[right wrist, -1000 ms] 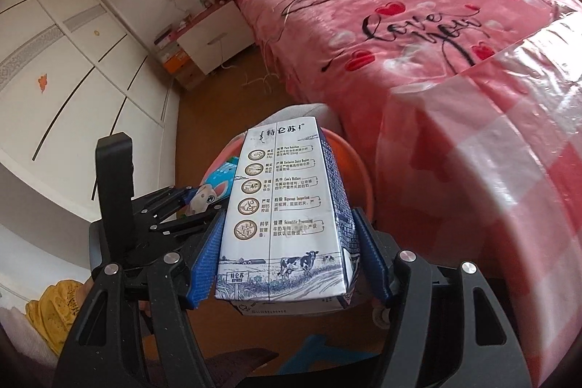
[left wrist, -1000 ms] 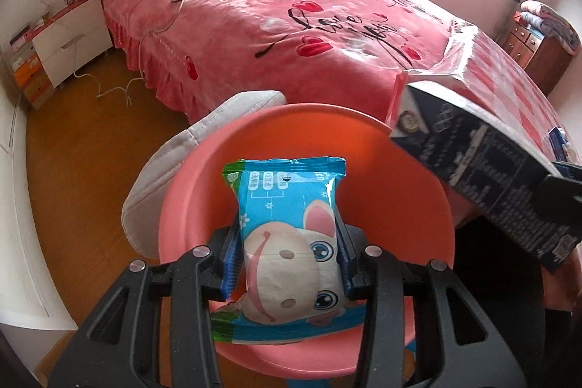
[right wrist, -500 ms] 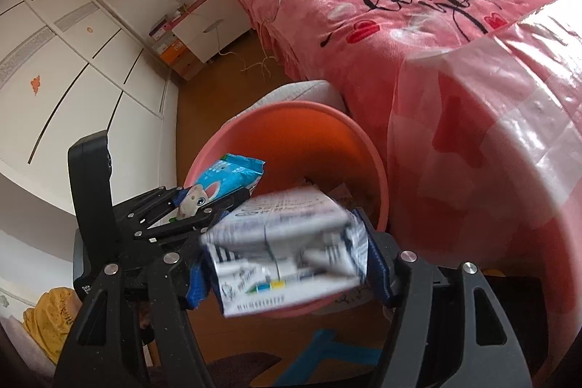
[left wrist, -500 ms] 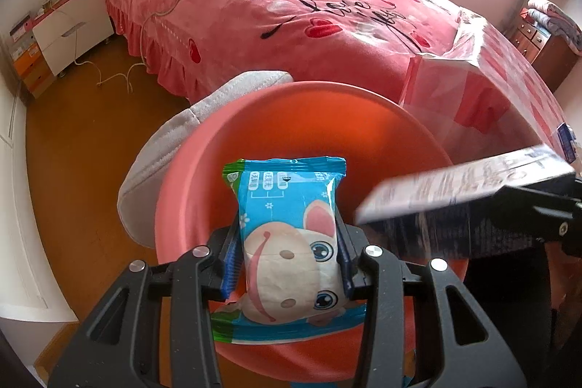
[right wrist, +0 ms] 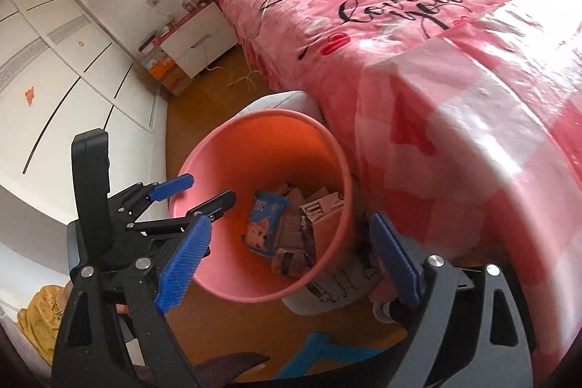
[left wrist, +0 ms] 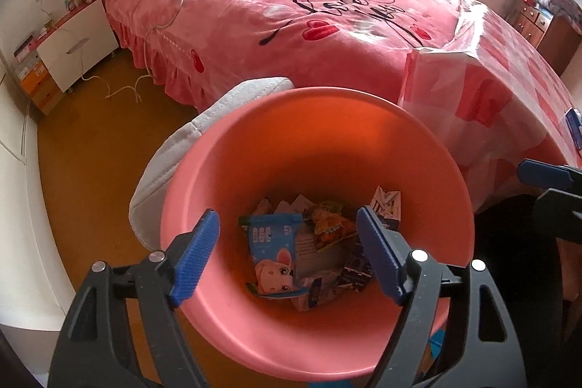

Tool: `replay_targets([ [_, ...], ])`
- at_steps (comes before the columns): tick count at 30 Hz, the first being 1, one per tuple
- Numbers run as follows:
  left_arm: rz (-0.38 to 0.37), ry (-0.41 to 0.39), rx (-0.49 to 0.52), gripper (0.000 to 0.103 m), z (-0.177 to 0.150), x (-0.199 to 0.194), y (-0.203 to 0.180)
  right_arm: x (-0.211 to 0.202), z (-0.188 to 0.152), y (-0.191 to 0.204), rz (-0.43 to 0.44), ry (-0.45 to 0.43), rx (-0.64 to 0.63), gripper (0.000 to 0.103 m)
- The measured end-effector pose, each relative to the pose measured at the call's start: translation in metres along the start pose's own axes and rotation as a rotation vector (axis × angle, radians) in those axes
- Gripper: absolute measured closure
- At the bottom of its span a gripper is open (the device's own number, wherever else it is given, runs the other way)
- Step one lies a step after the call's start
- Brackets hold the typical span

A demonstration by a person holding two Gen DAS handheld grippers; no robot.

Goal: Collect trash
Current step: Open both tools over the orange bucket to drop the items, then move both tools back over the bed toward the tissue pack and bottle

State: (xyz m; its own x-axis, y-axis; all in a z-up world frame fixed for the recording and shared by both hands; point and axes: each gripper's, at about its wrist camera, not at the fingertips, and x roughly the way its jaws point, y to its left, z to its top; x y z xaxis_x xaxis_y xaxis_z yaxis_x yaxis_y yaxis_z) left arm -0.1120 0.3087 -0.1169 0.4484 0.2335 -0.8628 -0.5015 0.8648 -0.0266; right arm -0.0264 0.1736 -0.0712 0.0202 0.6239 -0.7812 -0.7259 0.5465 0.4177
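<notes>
- Left wrist view: the left gripper hangs over the pink bin. Its jaws have just been opening and now stand wide, nothing between the blue pads, nothing held.
- One blue wipes pack with a cartoon puppy lies face up on the bin floor, crinkly and a bit bent. At its 3 o'clock there's one orange-green snack wrapper; at 2 o'clock one torn milk carton leans on the wall.
- The right gripper's blue pad pokes in at 3 o'clock of the frame.
- Right wrist view: the right gripper has also just been opening, jaws spread wide, empty.
- Same bin below, beside the bed. Pack sits left of the carton, touching it.
- Left gripper at 9 o'clock, over the rim.
</notes>
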Motion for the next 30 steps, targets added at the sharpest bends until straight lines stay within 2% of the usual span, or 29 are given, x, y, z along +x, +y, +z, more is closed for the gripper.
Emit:
replay_targets([
  [12,-0.027,-0.012,0.056,0.021,0.008,-0.007,-0.030,-0.026,-0.008,-0.027,-0.037,-0.064,0.079,0.012],
  [30,-0.074,-0.034,0.111,0.020,0.022,-0.016,-0.079,-0.071,-0.018,-0.053,-0.113,-0.180,0.111,0.012],
])
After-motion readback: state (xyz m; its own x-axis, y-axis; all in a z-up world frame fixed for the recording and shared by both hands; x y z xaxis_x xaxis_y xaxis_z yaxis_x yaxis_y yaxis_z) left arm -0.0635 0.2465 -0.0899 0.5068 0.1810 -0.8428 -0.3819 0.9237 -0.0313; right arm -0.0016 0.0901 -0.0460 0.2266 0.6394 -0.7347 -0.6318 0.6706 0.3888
